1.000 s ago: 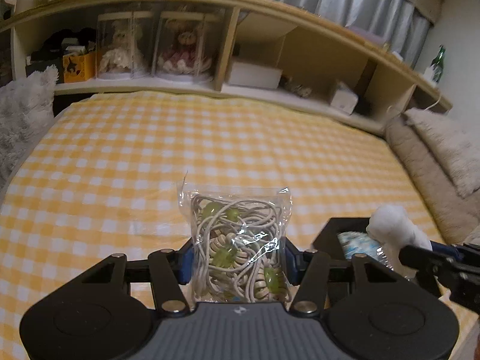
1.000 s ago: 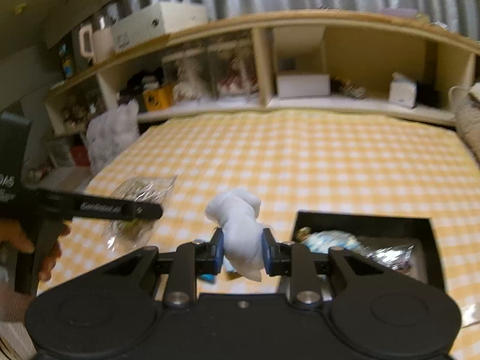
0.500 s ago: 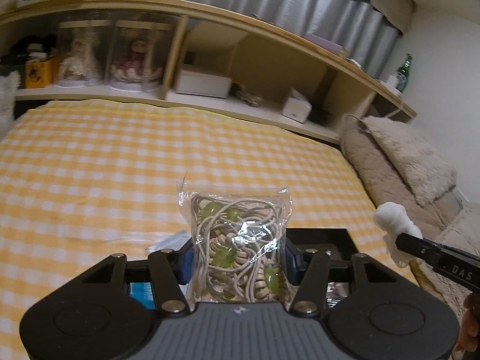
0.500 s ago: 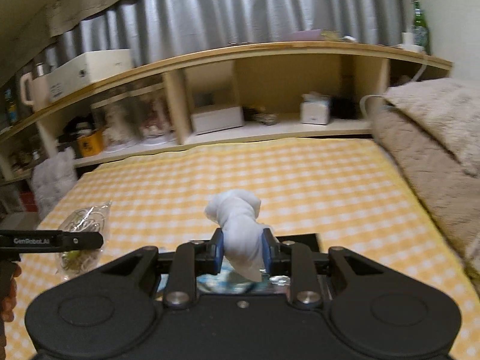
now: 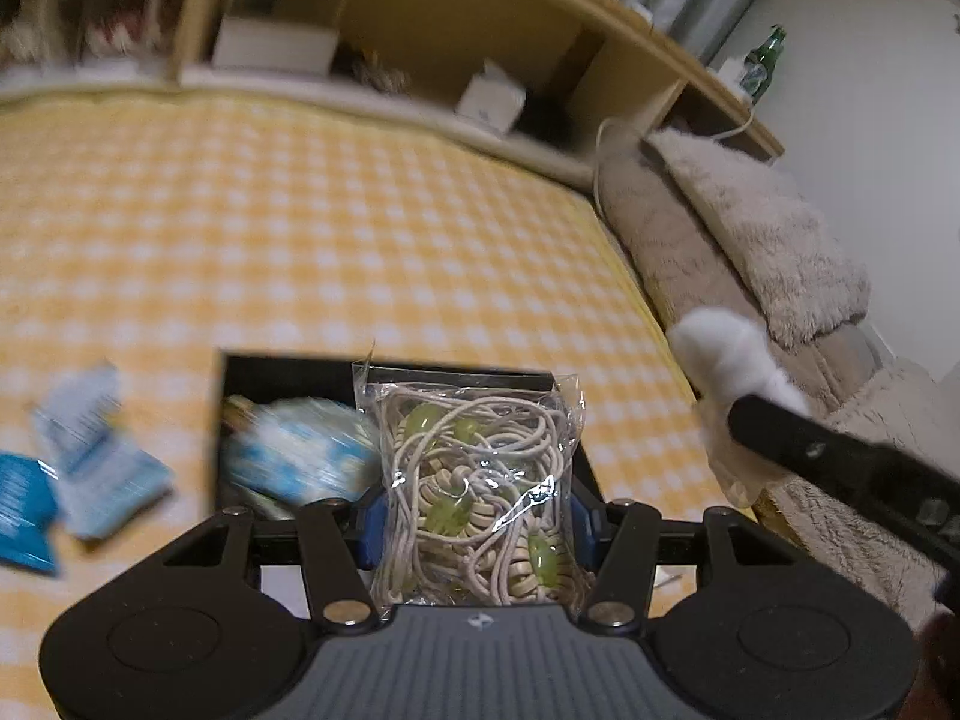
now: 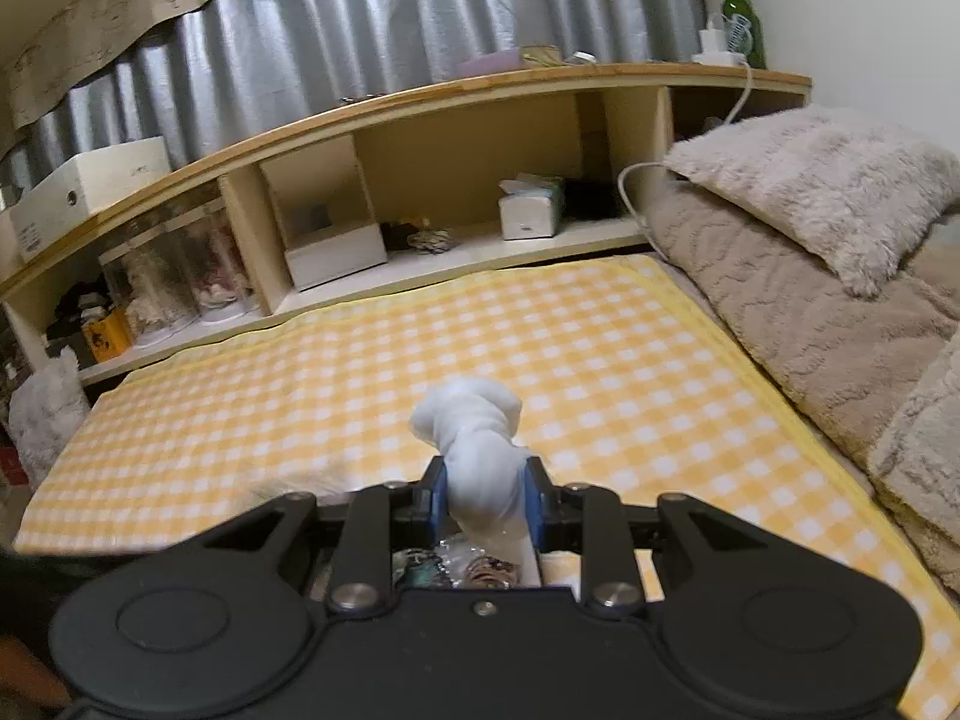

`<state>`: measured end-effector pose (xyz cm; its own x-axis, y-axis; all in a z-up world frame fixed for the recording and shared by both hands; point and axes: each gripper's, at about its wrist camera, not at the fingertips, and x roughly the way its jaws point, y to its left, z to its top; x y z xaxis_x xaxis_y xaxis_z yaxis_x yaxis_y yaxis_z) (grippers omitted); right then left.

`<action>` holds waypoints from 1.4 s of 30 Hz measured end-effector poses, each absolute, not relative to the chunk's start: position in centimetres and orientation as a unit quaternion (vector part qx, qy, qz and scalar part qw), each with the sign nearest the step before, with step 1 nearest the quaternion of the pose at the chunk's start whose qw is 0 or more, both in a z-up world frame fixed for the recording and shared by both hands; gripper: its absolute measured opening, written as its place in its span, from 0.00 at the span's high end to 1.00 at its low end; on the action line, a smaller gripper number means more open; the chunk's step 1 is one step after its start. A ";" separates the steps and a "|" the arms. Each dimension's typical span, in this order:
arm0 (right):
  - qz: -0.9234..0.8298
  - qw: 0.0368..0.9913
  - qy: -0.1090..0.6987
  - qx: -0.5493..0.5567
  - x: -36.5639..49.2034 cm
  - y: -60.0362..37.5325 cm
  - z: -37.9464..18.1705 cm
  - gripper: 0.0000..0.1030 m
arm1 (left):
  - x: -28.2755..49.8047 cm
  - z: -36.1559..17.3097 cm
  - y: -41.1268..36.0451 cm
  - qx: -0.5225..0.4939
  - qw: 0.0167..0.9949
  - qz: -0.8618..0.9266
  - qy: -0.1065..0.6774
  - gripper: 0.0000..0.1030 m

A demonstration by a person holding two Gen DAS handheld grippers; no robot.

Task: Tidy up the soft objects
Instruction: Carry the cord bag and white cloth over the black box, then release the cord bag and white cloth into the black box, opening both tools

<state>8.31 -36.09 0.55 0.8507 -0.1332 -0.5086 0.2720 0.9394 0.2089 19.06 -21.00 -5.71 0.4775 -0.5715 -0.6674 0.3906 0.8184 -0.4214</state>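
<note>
Over yellow checked bedspread (image 5: 300,228): left gripper (image 5: 474,522) clamping bagged cords (image 5: 474,480), right gripper (image 6: 486,498) pinching white cloth (image 6: 474,444), apparently mid-carry to black tray (image 5: 282,369); next, lower and release.

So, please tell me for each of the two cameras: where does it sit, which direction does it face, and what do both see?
Left wrist: sits on the left hand-held gripper, faces down over the black box on the checked bed; shows its fingers clamping the cord bag.
Right wrist: sits on the right hand-held gripper, faces the headboard shelf; shows its fingers clamping the white cloth.
Shared: checked bedspread, shelf, beige pillow, white cloth.
</note>
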 end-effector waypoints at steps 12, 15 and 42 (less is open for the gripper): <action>-0.115 0.944 0.249 0.186 8.7 -38.7 -0.1 0.74 | 23.0 -9.1 -26.6 -0.109 0.847 -0.251 0.456 0.41; -0.115 0.941 0.252 0.193 8.9 -39.1 -0.4 0.74 | 23.5 -10.0 -27.1 -0.105 0.845 -0.243 0.464 0.26; -0.068 0.930 0.302 0.199 9.1 -38.0 -1.0 0.74 | 17.2 -1.5 -18.4 -0.010 0.876 -0.294 0.382 0.03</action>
<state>9.13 -37.99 -1.03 0.8089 -0.0059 -0.5879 0.2457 0.9118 0.3289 17.17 -18.38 -1.48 0.5347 -0.5228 -0.6639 0.5077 0.8268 -0.2423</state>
